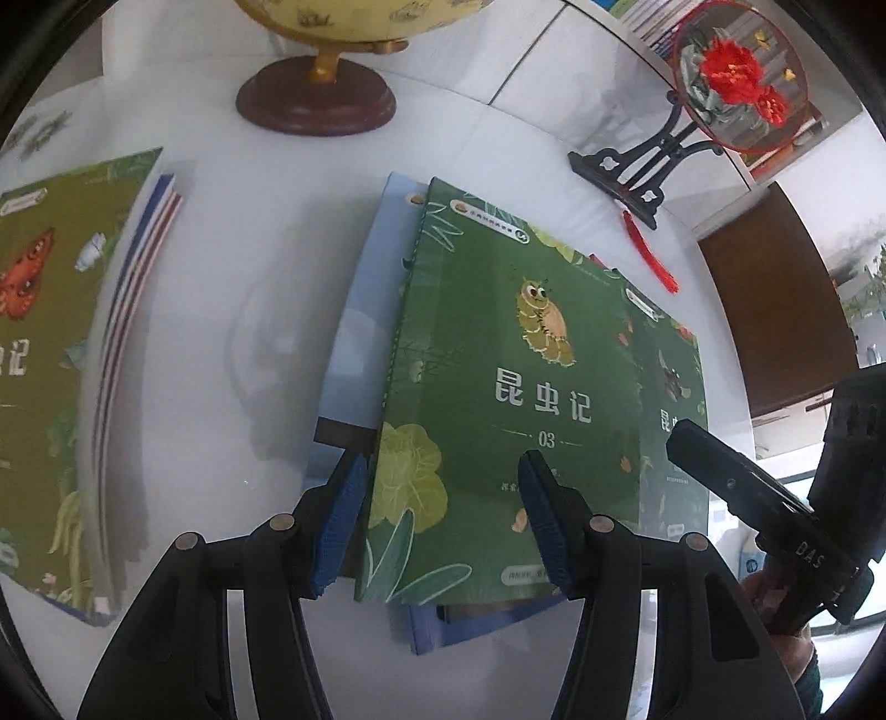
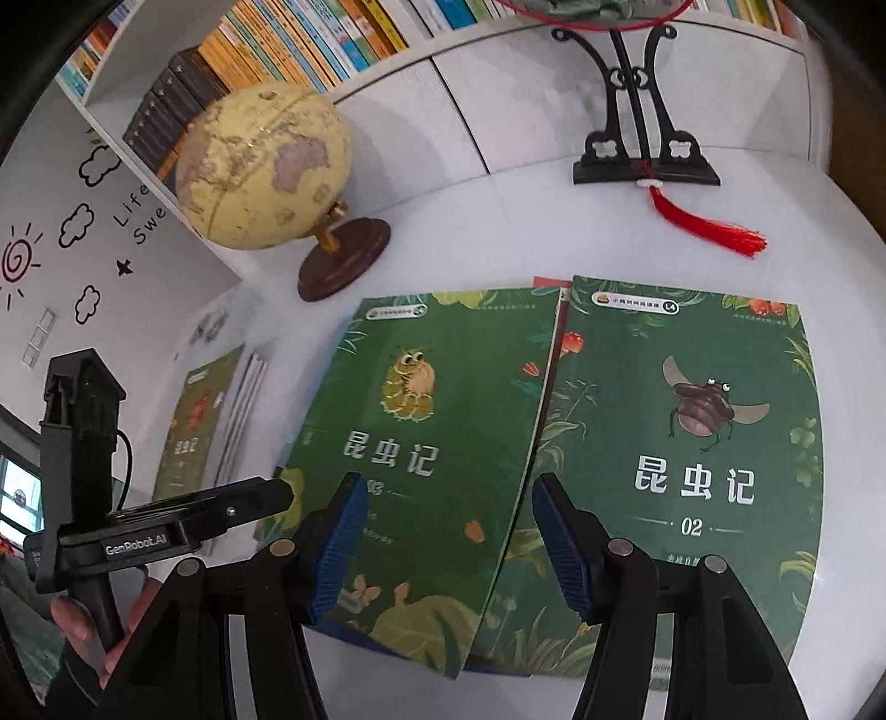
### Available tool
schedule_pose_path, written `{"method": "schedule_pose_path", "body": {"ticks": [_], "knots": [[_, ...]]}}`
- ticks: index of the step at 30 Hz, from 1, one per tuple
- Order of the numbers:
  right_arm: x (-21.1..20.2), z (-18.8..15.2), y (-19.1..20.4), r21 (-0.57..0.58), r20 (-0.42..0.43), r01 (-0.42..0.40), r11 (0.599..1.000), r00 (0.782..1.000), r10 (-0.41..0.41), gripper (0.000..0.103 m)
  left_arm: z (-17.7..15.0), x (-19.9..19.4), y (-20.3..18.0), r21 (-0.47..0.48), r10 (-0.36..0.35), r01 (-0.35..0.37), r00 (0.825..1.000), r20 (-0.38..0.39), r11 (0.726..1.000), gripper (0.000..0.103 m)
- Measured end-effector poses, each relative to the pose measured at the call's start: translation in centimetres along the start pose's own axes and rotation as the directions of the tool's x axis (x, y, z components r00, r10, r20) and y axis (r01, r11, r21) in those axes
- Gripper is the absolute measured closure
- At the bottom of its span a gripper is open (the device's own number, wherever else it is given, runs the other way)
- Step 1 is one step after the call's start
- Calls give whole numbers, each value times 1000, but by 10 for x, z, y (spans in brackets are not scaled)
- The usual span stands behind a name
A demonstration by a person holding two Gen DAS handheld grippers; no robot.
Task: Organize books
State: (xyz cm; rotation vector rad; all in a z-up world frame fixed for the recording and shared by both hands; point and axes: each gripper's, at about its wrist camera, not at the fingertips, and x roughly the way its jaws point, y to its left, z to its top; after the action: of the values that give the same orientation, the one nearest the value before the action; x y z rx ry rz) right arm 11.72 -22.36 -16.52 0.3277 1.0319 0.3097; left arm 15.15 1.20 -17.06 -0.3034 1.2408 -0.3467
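Green book "03" [image 1: 498, 387] with a caterpillar on its cover lies on a pale blue book [image 1: 360, 332] on the white table [image 1: 249, 249]. Green book "02" [image 2: 692, 443] with a beetle lies beside it on the right, its left edge tucked under "03" [image 2: 410, 421]. My left gripper [image 1: 443, 520] hovers open over the lower left part of "03", its left pad above the book's left edge. My right gripper [image 2: 448, 548] hovers open over the seam between the two green books. Neither gripper holds anything.
A stack of books [image 1: 50, 360] topped by an olive butterfly cover lies at the left. A globe [image 2: 263, 169] and a black fan stand [image 2: 645, 160] with a red tassel [image 2: 709, 227] stand at the back. A filled bookshelf [image 2: 310, 39] lines the wall.
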Motion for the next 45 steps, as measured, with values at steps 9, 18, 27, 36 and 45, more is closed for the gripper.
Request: {"method": "schedule_pose_path", "body": {"ticks": [9, 18, 27, 36, 45], "knots": [[20, 7, -10, 18, -14, -2, 1000, 1000, 3, 43, 2, 3, 1, 0, -14, 14, 1000, 24, 1000, 48], [36, 16, -5, 3, -32, 5, 1000, 999, -4, 42, -3, 1, 4, -17, -25, 26, 999, 26, 1000, 48], [48, 20, 7, -28, -64, 32, 999, 997, -34, 38, -9, -6, 17, -62, -28, 30, 999, 25, 998, 48], [56, 14, 29, -106, -98, -16, 994, 995, 6, 39, -26, -12, 25, -83, -7, 9, 1000, 29, 996, 41], [60, 10, 37, -159, -69, 39, 987, 996, -51, 39, -24, -10, 44, -183, -13, 18, 1000, 27, 983, 41]]}}
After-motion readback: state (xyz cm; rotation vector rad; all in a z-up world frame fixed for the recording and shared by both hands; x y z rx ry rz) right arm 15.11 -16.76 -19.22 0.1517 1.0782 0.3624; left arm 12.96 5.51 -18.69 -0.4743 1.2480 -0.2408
